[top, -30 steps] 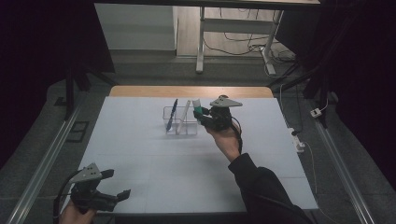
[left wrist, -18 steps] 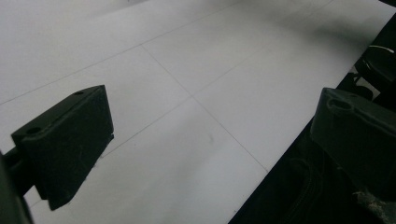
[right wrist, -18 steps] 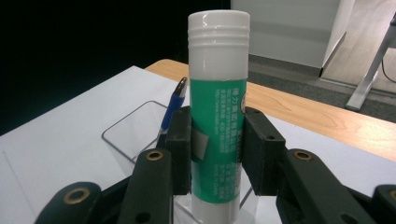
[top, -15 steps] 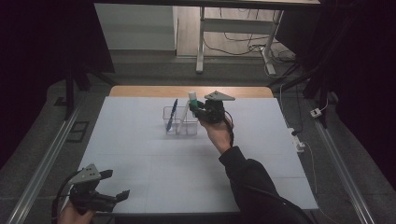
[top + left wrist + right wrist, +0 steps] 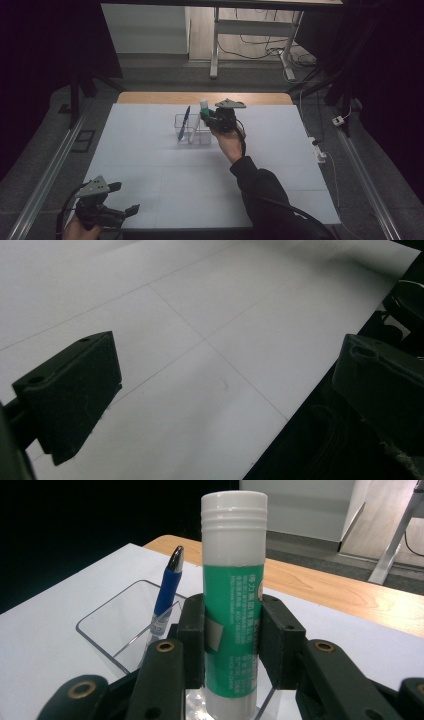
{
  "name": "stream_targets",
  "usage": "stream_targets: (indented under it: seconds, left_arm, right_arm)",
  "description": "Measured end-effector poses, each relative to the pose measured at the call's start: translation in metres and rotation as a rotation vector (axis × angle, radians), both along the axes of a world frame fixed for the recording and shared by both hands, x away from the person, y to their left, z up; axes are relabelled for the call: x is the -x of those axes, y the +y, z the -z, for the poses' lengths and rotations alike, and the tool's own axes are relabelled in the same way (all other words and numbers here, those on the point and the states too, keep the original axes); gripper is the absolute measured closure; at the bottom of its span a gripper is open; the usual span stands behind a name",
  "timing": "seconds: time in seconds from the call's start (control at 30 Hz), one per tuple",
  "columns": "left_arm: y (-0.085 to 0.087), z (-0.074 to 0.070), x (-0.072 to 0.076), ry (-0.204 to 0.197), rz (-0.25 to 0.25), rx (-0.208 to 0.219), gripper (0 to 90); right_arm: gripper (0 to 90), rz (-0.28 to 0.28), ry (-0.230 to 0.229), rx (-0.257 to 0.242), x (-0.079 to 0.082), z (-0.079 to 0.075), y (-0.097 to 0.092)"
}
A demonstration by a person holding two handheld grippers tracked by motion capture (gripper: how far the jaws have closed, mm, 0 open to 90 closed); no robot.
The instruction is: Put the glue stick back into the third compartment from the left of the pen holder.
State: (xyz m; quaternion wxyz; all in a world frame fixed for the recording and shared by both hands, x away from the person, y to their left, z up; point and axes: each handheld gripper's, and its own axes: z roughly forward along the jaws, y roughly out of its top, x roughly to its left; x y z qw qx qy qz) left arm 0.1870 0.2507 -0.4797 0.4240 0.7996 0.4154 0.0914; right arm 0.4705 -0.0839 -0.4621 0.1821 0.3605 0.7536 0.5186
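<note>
High view: above the near edge, looking forward and down over the whole white table (image 5: 150, 150).
Left gripper view: low and close over the table's near corner.
Right gripper view: very close, level, facing the glue stick (image 5: 233, 605) and clear holder (image 5: 107, 625).
Shared: holder at centre of the high view.

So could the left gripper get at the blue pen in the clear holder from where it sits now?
Probably not without a long move. The left gripper sits open at the near left corner of the table, while the blue pen stands in the clear holder far across. Only the right gripper holding the glue stick crowds that holder.
</note>
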Motion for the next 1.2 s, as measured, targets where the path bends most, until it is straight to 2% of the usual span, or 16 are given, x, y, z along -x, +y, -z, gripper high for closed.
stream_targets:
  seconds: [0.63, 0.73, 0.8, 0.9, 1.07, 1.2]
  left_arm:
    - [-0.002, 0.000, 0.000, 0.004, 0.008, -0.016, 0.0]
    - [-0.003, 0.000, 0.000, 0.004, 0.010, -0.018, 0.0]
    - [-0.003, 0.000, 0.000, 0.004, 0.011, -0.018, 0.0]
    - [-0.003, 0.000, 0.000, 0.003, 0.015, -0.022, 0.0]
    - [-0.003, 0.000, 0.000, 0.003, 0.007, -0.018, 0.0]
    - [-0.001, 0.000, 0.000, 0.005, 0.004, -0.007, 0.0]
  right_arm:
    - [65.4, -0.026, -0.012, 0.053, 0.005, 0.015, 0.010]
    - [61.8, -0.024, -0.002, 0.062, 0.005, 0.016, 0.011]
    - [56.8, -0.021, -0.006, 0.059, 0.005, 0.015, 0.011]
    - [55.0, -0.020, -0.014, 0.061, 0.005, 0.011, 0.010]
    - [50.7, -0.038, -0.018, 0.071, 0.008, 0.007, 0.010]
    - [45.8, -0.060, -0.020, 0.099, 0.011, 0.002, 0.012]
